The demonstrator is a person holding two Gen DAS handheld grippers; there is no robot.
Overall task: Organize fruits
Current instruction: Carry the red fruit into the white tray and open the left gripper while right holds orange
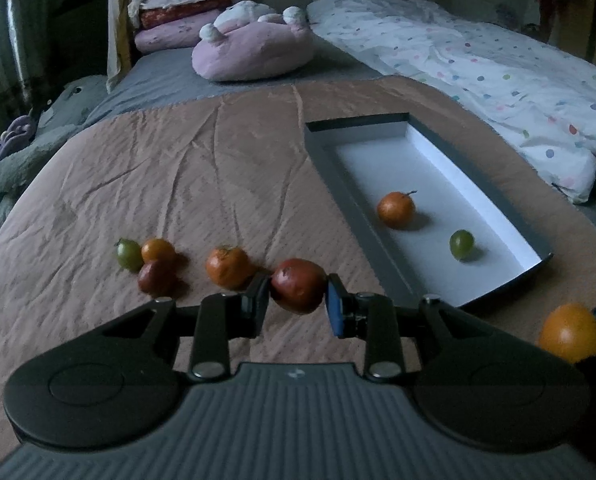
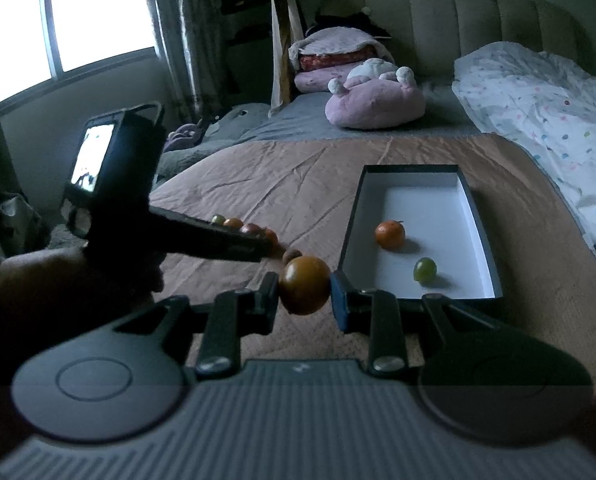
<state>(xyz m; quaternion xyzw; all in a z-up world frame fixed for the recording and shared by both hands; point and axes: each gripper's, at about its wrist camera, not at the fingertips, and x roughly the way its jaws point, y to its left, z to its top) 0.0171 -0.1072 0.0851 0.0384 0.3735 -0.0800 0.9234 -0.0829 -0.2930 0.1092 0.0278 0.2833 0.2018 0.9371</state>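
My left gripper [image 1: 298, 300] is shut on a dark red fruit [image 1: 299, 285], held above the tan bedspread just left of the grey box [image 1: 398, 276]. Inside the box lie an orange tangerine [image 1: 395, 209] and a green fruit [image 1: 461, 243]. On the bedspread to the left lie a green fruit [image 1: 129, 254], a small orange fruit [image 1: 157, 249], a dark red fruit [image 1: 155, 278] and a tangerine [image 1: 228, 267]. My right gripper [image 2: 304, 294] is shut on a round orange fruit [image 2: 305, 285] near the box's [image 2: 348, 236] front left corner. That orange fruit [image 1: 572, 332] also shows at the left wrist view's right edge.
A pink plush cushion [image 1: 254, 50] and stacked pillows [image 1: 178, 16] lie at the bed's head. A polka-dot duvet [image 1: 498, 80] runs along the right side. In the right wrist view the left hand-held gripper [image 2: 146, 200] with a lit screen crosses the left, over a row of fruits [image 2: 246, 227].
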